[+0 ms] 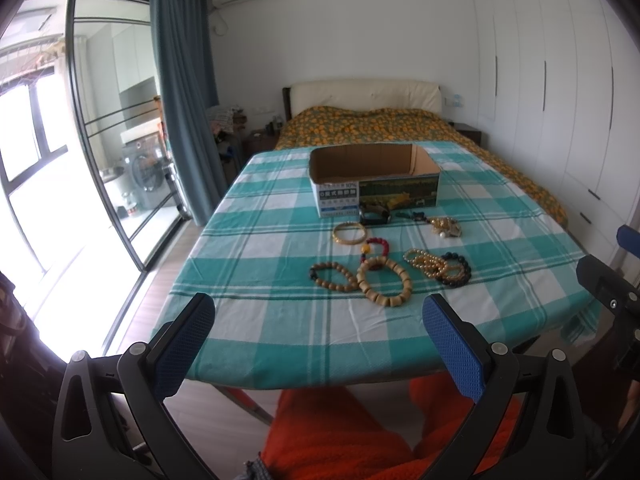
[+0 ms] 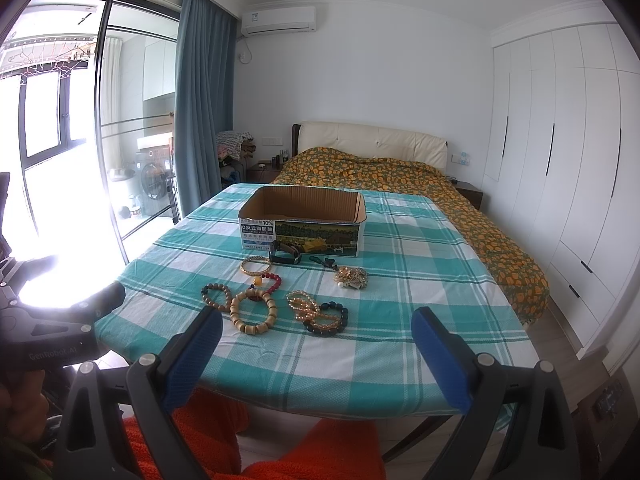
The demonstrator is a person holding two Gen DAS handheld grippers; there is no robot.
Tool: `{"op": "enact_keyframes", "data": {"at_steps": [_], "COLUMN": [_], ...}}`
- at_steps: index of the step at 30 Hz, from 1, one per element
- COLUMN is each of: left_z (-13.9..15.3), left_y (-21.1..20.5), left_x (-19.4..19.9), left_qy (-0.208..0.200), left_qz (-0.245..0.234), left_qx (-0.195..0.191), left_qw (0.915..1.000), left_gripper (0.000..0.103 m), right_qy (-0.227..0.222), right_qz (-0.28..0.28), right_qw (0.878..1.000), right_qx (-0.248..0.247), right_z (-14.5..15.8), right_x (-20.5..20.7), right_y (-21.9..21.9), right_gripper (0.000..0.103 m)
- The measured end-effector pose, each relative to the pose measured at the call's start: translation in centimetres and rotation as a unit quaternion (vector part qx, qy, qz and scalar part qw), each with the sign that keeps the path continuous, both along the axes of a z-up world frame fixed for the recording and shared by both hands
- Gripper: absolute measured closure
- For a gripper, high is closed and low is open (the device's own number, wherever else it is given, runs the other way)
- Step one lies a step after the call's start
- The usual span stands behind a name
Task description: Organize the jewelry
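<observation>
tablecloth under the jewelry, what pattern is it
The tablecloth is a teal and white plaid with thin dark stripes, clearest in the right wrist view.

Bench (image 1: 280,340) under teal plaid cloth (image 1: 256,240) carries open cardboard box (image 1: 376,188), with watch (image 1: 374,216), gold bangle (image 1: 349,233) and bead bracelets (image 1: 386,282) in front.

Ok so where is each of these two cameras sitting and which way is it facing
Left wrist: on the left gripper, open at the near table edge, facing the open cardboard box; orange-clad legs below.
Right wrist: on the right gripper, open, facing the same way; the left gripper's black body sits at its left edge.
Shared: box, teal checked tablecloth, big wooden bead bracelet.
</observation>
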State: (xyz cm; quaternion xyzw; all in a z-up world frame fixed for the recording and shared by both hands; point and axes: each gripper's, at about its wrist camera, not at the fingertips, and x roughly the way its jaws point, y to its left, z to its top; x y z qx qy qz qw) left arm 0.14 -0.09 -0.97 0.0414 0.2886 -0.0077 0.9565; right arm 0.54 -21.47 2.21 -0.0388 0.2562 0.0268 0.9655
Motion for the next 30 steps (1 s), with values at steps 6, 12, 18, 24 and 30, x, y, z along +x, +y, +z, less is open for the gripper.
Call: {"op": "enact_keyframes", "data": {"at_steps": [6,12,18,24,30], "left_z": [0.02,-0.01,0.0,0.01,-0.01], "left_y": [0.33,0.33,0.32,0.29,0.28], "left_x": [-0.46,-0.51,-0.49,-0.47,-0.54], "left_qy": [0.0,0.001,0.001,0.001,0.002], "left_qz": [-0.002,-0.002,-0.002,-0.002,-0.002], "left_qx": [0.002,0.003,0.003,0.004,0.004], "left_qw": [1.0,1.0,1.0,1.0,1.0], "left_gripper": [0.0,0.0,0.0,0.0,0.0], "right_qy": [0.0,0.0,0.0,0.0,0.0], "right_qz": [0.0,0.0,0.0,0.0,0.0], "right_qw": [1.0,1.0,1.0,1.0,1.0], "right_qx": [0.0,0.0,0.0,0.0,0.0], "right_z": [0.0,-0.01,-0.03,-0.06,-0.07], "right_x": [0.0,0.02,0.04,0.03,0.04], "right_y": [-0.03,-0.04,-0.06,-0.05,-0.08], "right_gripper": [0.006,0.006,0.006,0.006,0.006]}}
